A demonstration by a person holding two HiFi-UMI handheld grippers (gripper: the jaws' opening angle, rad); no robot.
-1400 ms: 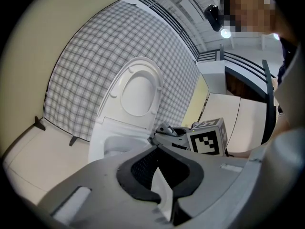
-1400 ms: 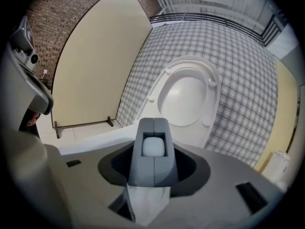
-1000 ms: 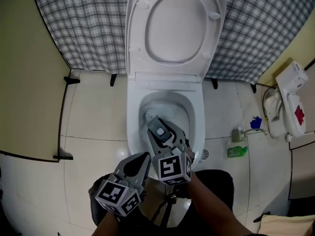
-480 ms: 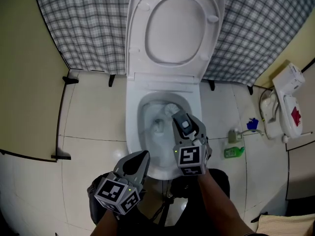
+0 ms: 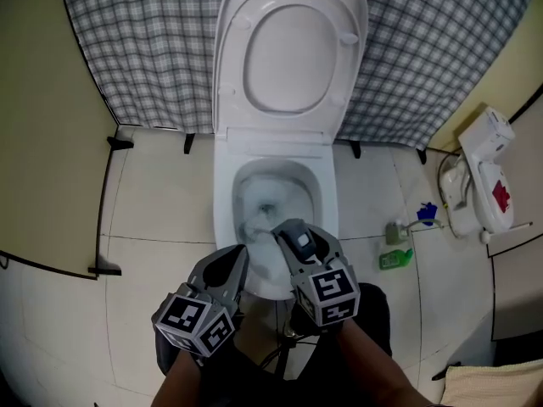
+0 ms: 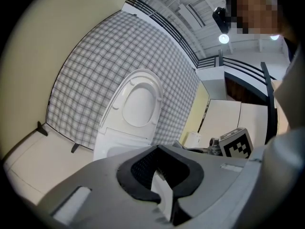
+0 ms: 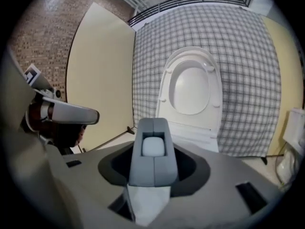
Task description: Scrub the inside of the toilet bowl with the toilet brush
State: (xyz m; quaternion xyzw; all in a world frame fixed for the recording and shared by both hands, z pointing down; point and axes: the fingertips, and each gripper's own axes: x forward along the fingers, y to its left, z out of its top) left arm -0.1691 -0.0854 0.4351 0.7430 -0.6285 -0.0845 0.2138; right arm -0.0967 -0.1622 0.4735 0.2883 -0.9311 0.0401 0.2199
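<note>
- My right gripper [image 5: 294, 246] is closed firmly on the grey plastic handle of the toilet brush [image 7: 153, 149]. The handle, with its pale button, stands upright between the jaws.
- I grip it at the top end, so the shaft can reach down and forward from the gripper into the white ceramic toilet bowl [image 5: 222, 219]. The gripper itself stays above the rim.
- The bowl lies straight ahead of this gripper and below it. The brush head is somewhere beyond the jaw tips. A pale blur just left of the tips may be it, but I cannot make it out clearly.
- The white seat and lid [image 5: 284, 53] stand raised further ahead of both grippers, which leaves the bowl open for scrubbing.
- My left gripper [image 5: 233, 265] has its jaws drawn narrow with nothing between them. It hangs just to the left of the right gripper, by the front rim. I judge it is parked there to stay out of the stroke.
- Half a second earlier the right gripper was over the right side of the bowl. It has since swung back across to the near left part and now sits close beside the left gripper.
- It has also rolled, so its marker cube tilts differently. A second ago it sat nearer the middle, which I read as a sweeping scrub.
- The left gripper has barely shifted, perhaps a touch higher.
</note>
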